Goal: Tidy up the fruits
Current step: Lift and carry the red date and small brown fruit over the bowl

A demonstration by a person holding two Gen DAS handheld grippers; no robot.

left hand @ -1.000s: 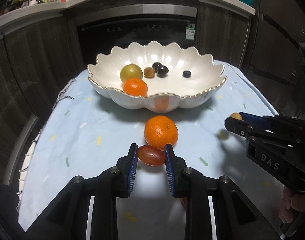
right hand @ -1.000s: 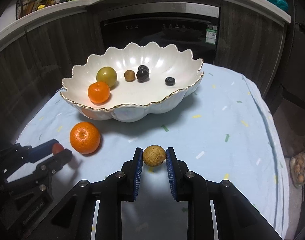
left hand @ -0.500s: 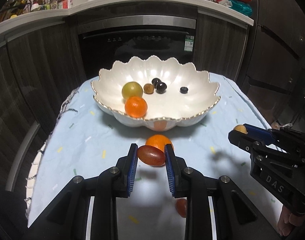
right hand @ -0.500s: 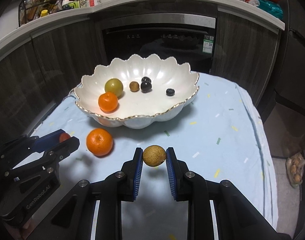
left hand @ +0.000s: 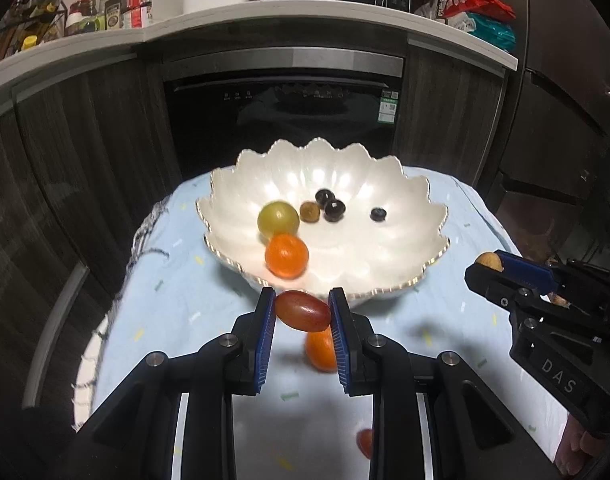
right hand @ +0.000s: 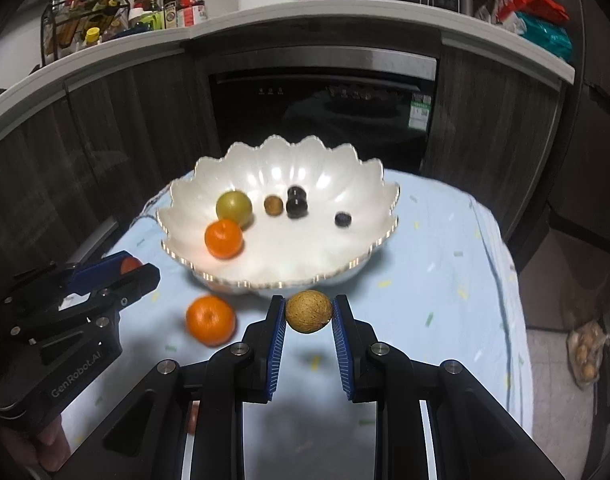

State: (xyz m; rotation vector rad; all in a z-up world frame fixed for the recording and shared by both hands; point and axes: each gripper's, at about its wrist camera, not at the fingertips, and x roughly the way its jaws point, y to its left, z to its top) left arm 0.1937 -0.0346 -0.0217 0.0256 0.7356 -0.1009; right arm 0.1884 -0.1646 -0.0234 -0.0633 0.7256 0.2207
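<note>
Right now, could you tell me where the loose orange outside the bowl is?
In the right wrist view, the loose orange lies on the blue cloth just in front of the white bowl, left of the right gripper.

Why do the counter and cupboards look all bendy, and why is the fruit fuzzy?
Both wrist views use fisheye lenses, so the counter curves. In the right wrist view, the orange on the cloth smears from motion; in the left wrist view, the bowl shows bright glare spots.
</note>
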